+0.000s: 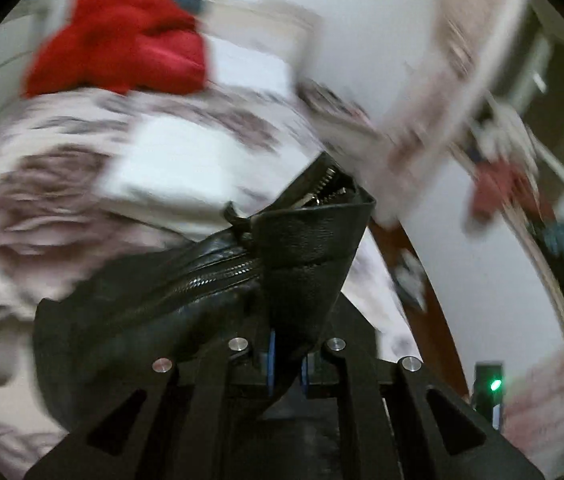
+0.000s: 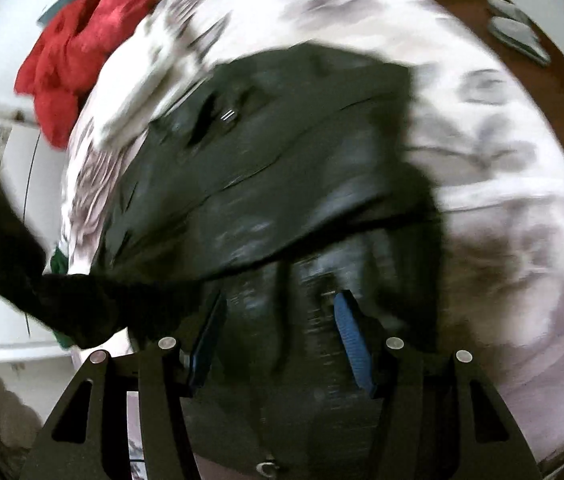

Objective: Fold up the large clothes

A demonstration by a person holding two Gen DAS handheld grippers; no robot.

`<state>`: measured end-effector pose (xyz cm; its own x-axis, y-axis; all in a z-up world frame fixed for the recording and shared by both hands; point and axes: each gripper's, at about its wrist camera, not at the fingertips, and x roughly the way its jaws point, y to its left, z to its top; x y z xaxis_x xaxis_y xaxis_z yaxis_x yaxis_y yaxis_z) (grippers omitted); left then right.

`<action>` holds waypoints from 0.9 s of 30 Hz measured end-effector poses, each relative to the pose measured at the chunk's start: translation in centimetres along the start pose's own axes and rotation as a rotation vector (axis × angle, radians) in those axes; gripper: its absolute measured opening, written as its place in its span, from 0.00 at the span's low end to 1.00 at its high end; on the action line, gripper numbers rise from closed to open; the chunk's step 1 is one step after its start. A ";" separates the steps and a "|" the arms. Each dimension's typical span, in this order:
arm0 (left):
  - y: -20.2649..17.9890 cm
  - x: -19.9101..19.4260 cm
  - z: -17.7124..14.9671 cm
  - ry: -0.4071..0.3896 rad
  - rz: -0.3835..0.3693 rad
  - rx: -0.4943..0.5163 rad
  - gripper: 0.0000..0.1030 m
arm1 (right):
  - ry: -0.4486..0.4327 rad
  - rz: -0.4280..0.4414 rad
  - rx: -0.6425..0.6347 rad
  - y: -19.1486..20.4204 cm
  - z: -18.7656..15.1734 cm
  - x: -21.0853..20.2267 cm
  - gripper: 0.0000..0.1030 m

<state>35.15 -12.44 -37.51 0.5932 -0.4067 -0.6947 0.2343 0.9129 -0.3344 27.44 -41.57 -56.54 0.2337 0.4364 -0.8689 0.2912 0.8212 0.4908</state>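
Note:
A black leather jacket (image 1: 202,280) with a metal zipper lies across a bed with a floral cover (image 1: 42,200). My left gripper (image 1: 287,356) is shut on a fold of the jacket near the zipper end, and the leather stands up from between its blue pads. In the right wrist view the jacket (image 2: 282,160) spreads over the bed (image 2: 502,160), blurred by motion. My right gripper (image 2: 278,320) hovers over its near part with the jaws apart, and the blue pads (image 2: 352,340) show bare faces.
A red garment (image 1: 122,40) is heaped at the far end of the bed, also in the right wrist view (image 2: 78,56). A folded white cloth (image 1: 170,168) lies beyond the jacket. A person's dark sleeve (image 2: 10,248) reaches in from the left. Slippers (image 2: 518,36) sit on the wooden floor.

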 end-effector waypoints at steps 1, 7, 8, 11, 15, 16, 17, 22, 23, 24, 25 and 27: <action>-1.5 1.8 -0.1 0.031 -0.010 0.028 0.05 | -0.016 -0.003 0.022 -1.3 0.3 -0.6 0.57; -5.6 9.7 -3.7 0.237 0.020 0.110 0.05 | -0.026 -0.050 0.083 -6.8 0.4 -2.1 0.57; -5.5 10.6 -3.9 0.267 0.038 0.118 0.06 | -0.022 -0.062 0.083 -7.6 0.5 -2.2 0.57; -6.1 12.2 -4.0 0.327 0.064 0.132 0.08 | -0.001 -0.079 0.084 -8.8 0.6 -2.4 0.57; -7.0 10.1 -2.9 0.301 0.058 0.133 0.28 | 0.010 -0.050 0.097 -9.7 0.8 -3.0 0.58; -6.9 9.6 -2.5 0.292 0.044 0.125 0.59 | 0.007 -0.037 0.103 -9.7 1.0 -3.3 0.64; -6.2 10.0 -1.9 0.283 0.043 0.115 0.85 | 0.000 -0.026 0.110 -9.6 1.2 -3.9 0.66; -0.5 3.8 -0.6 0.189 0.167 0.024 0.91 | -0.031 0.058 0.146 -8.2 3.3 -5.0 0.70; 1.1 2.7 -0.7 0.173 0.201 0.002 0.91 | -0.035 0.083 0.155 -7.8 4.0 -4.9 0.70; 3.2 1.5 -0.9 0.156 0.259 -0.025 0.91 | -0.034 0.094 0.157 -7.3 4.4 -4.6 0.71; 5.4 0.5 -1.3 0.153 0.317 -0.050 0.91 | -0.031 0.106 0.156 -6.6 5.1 -4.2 0.71; 9.9 -0.5 -2.6 0.171 0.421 -0.108 0.91 | -0.015 0.121 0.134 -5.1 6.3 -3.0 0.73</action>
<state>35.19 -3.31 -42.08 0.4823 -0.0102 -0.8759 -0.0862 0.9945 -0.0590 31.10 -49.33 -56.05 0.2883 0.5225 -0.8024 0.3805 0.7065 0.5967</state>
